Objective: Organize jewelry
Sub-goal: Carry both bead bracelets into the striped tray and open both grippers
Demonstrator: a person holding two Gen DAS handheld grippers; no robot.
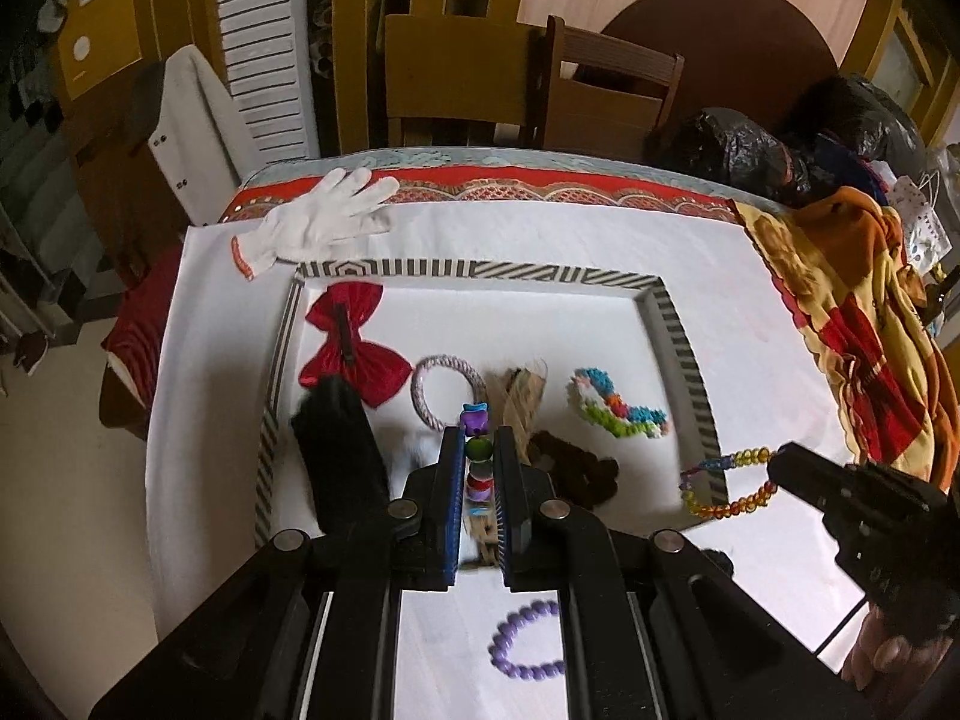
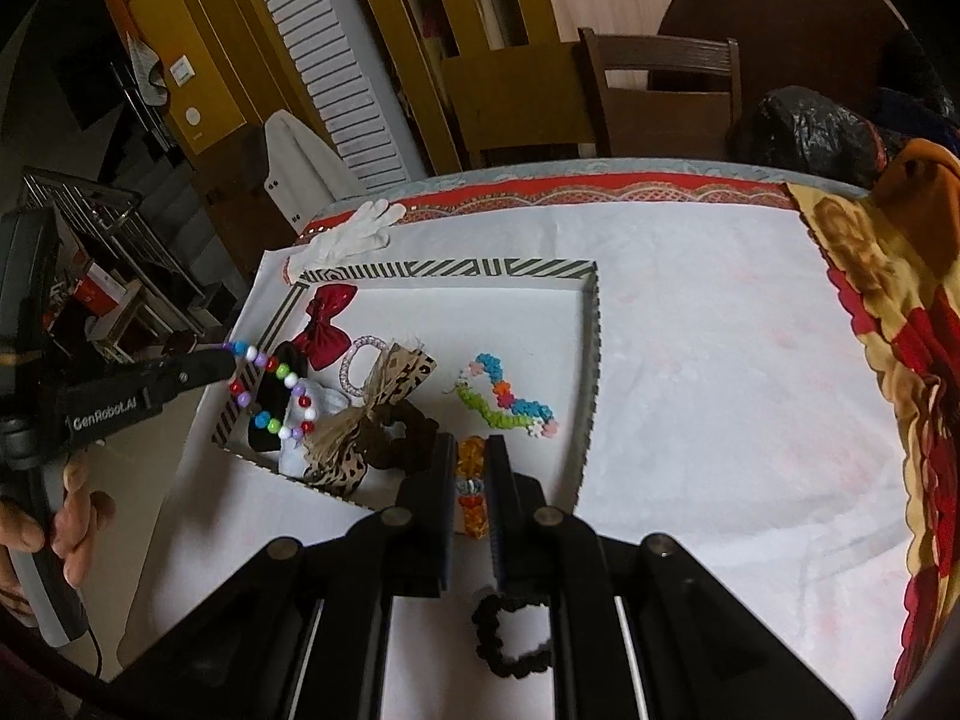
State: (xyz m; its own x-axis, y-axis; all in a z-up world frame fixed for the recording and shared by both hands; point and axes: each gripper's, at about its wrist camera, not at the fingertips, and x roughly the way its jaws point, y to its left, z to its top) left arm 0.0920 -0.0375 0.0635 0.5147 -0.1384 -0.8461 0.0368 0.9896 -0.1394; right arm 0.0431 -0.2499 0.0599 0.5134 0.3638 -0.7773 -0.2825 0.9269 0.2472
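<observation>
We are seeing a white glove (image 1: 324,219) lying at the far-left corner of the white sheet (image 2: 720,360); a patterned orange-and-red cloth (image 1: 852,324) is draping the right side; two wooden chairs (image 1: 606,90) are standing behind; black plastic bags (image 1: 738,144) are sitting beside them.

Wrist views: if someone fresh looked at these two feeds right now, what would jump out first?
Both grippers hold bead bracelets: the left gripper is shut on a multicoloured bead bracelet above the striped tray's left side, the right gripper on an amber bead bracelet at its near right corner. Inside, a red bow stands out.
</observation>
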